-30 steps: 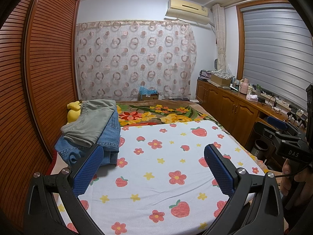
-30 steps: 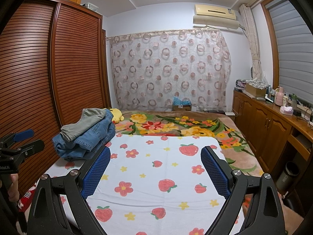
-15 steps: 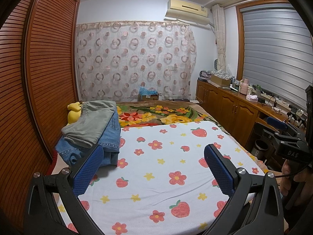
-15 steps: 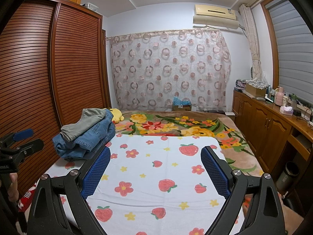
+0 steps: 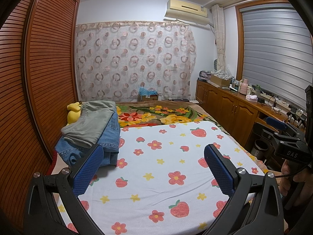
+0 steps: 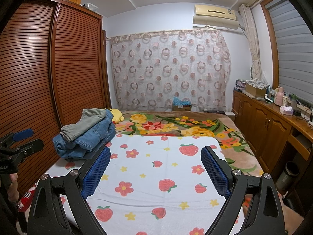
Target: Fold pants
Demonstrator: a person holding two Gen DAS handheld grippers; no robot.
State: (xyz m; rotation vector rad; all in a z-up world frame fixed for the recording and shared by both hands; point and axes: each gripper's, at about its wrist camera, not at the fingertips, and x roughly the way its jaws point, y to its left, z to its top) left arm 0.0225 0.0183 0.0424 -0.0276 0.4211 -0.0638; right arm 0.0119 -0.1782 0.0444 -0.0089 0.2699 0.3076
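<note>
A pile of pants lies at the left side of the bed: grey-green pants [image 5: 92, 121] on top of blue jeans [image 5: 109, 137]. The pile also shows in the right wrist view, grey-green pants [image 6: 82, 123] over jeans [image 6: 92, 139]. My left gripper [image 5: 153, 156] is open and empty, held above the strawberry-print sheet [image 5: 166, 166], its left finger just in front of the jeans. My right gripper [image 6: 155, 158] is open and empty above the same sheet [image 6: 156, 176], right of the pile.
A yellow plush toy [image 5: 73, 113] lies behind the pile. A floral blanket [image 5: 166, 115] covers the far bed. A slatted wooden wardrobe [image 5: 29, 88] runs along the left. A wooden cabinet [image 5: 230, 107] with clutter stands on the right, a bin [image 5: 259, 146] beside it.
</note>
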